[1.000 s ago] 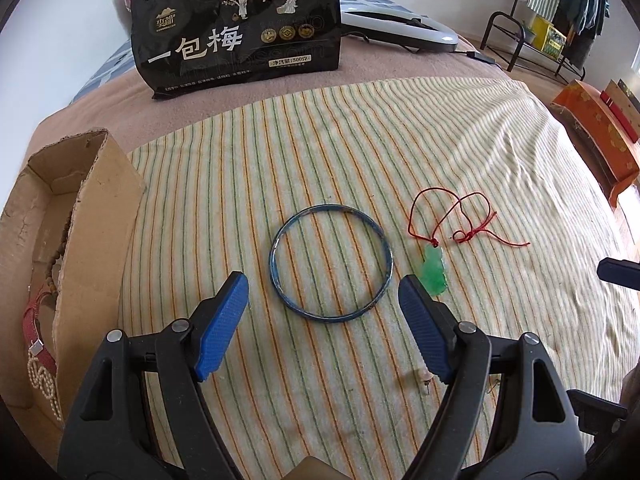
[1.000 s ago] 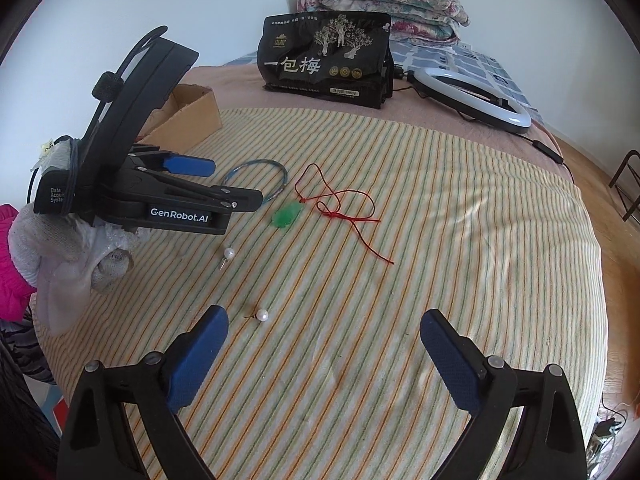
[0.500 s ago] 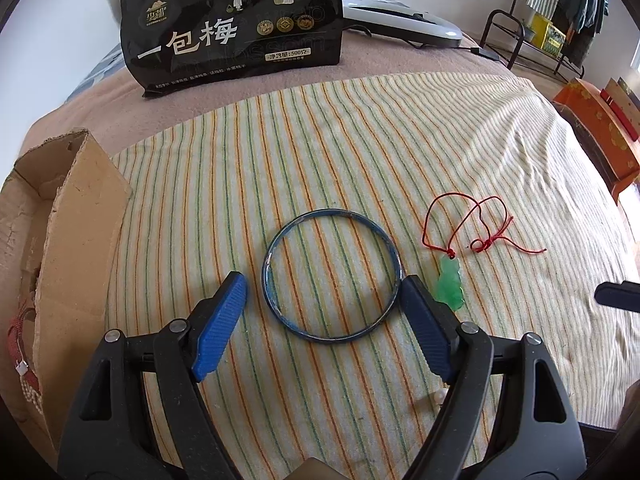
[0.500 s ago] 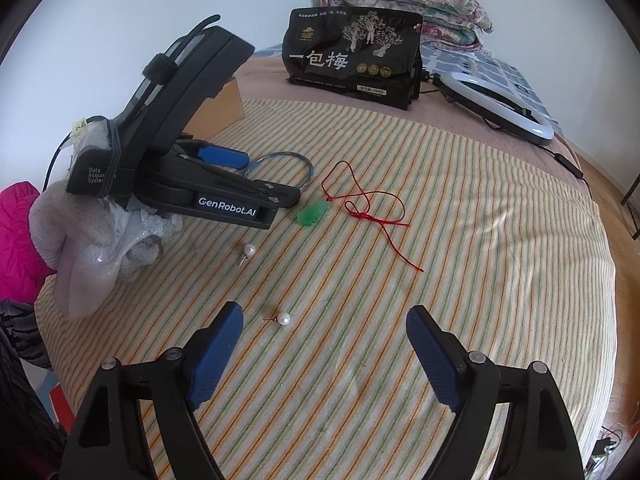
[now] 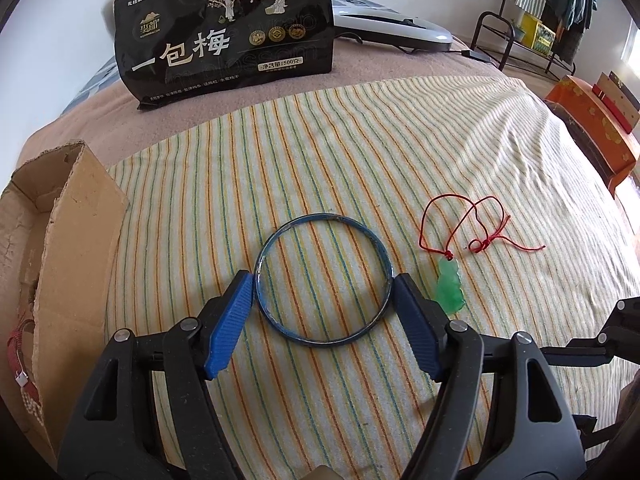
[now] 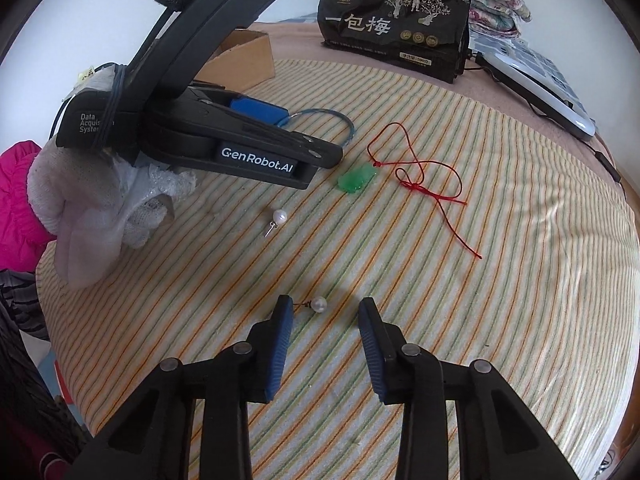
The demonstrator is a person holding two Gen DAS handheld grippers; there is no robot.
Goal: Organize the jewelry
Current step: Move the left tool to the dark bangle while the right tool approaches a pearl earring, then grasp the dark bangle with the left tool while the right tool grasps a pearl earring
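A thin blue bangle (image 5: 323,280) lies flat on the striped cloth (image 5: 360,152). My left gripper (image 5: 323,280) is open, its blue pads touching or almost touching the bangle's two sides; it also shows in the right wrist view (image 6: 256,110). A green pendant on a red cord (image 5: 450,288) lies just right of it, also in the right wrist view (image 6: 357,178). My right gripper (image 6: 325,312) is open and low, its tips either side of a pearl earring (image 6: 319,304). A second pearl earring (image 6: 279,216) lies farther off.
A cardboard box (image 5: 60,240) holding a red strap and beads stands at the left. A black snack bag (image 5: 228,36) stands at the back, a white ring light (image 5: 394,26) behind it. An orange box (image 5: 592,128) sits off the bed at right.
My left gripper moved forward until its pads flank the bangle. My right gripper moved forward and down and narrowed around the near pearl earring.
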